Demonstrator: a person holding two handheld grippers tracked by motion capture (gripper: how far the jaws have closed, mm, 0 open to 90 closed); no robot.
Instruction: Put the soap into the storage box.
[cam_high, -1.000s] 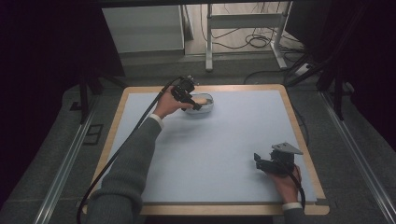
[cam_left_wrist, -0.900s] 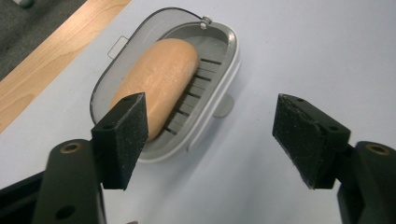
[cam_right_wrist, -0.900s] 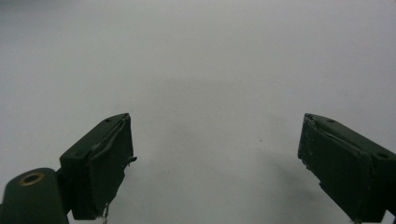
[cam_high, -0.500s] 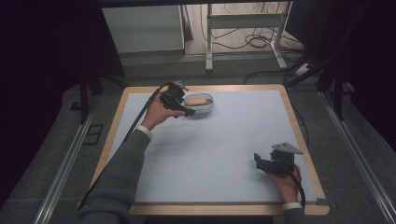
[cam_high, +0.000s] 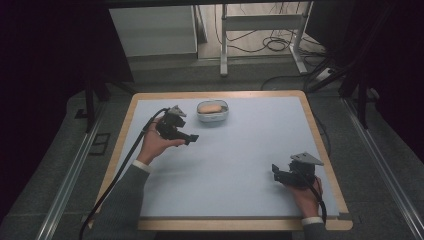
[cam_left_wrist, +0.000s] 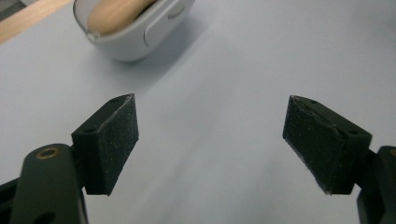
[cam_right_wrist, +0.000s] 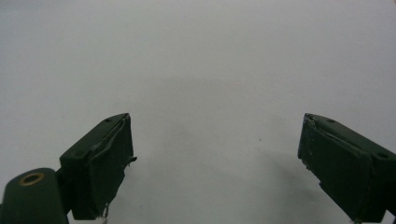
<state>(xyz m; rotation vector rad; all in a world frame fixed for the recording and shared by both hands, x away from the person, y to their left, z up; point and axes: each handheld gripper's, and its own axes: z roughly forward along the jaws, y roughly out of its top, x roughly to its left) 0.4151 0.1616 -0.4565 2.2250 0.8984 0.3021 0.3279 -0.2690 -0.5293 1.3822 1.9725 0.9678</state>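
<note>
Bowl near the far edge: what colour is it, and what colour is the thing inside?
The bowl is white; the item inside is tan-orange. Left gripper view shows it best.

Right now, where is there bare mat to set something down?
Bare mat runs between the left tongs and right tongs, plus the far right corner. It is crowded only at the far edge, around the white container.

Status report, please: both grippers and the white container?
Left gripper open, empty, short of white container. Right gripper open, near table edge. Brown item inside container. Nothing between.

Glossy white plastic bowl (cam_high: 212, 111) (smooth); matt blue tabletop (cam_high: 225, 165)
</note>
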